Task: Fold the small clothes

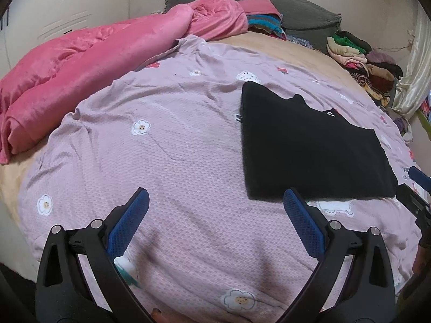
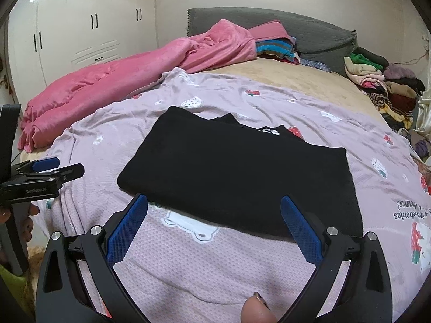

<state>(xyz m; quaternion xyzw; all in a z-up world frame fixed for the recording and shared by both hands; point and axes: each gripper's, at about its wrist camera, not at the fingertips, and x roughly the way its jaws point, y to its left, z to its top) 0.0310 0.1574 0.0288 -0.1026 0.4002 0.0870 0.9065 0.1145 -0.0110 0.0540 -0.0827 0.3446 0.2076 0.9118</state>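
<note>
bed with lilac flower-print quilted cover (image 2: 269, 102) | crumpled pink plush blanket (image 1: 80, 62) along far side | folded black cloth garment (image 2: 237, 172) flat on cover (white lettering showing) | left tool (image 1: 215, 207) jaws spread, empty | right tool (image 2: 214, 212) jaws spread, empty, just before garment's near edge

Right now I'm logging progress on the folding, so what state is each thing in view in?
black garment: folded into a flat rectangle, lying on the bedspread, held by neither gripper.
left gripper: open, empty, over bare bedspread.
right gripper: open, empty, at the garment's near edge.
lilac bedspread: spread out, lightly wrinkled.
pink blanket: bunched up, unfolded.
clothes pile: heaped by the headboard.
wardrobe doors: closed.
</note>
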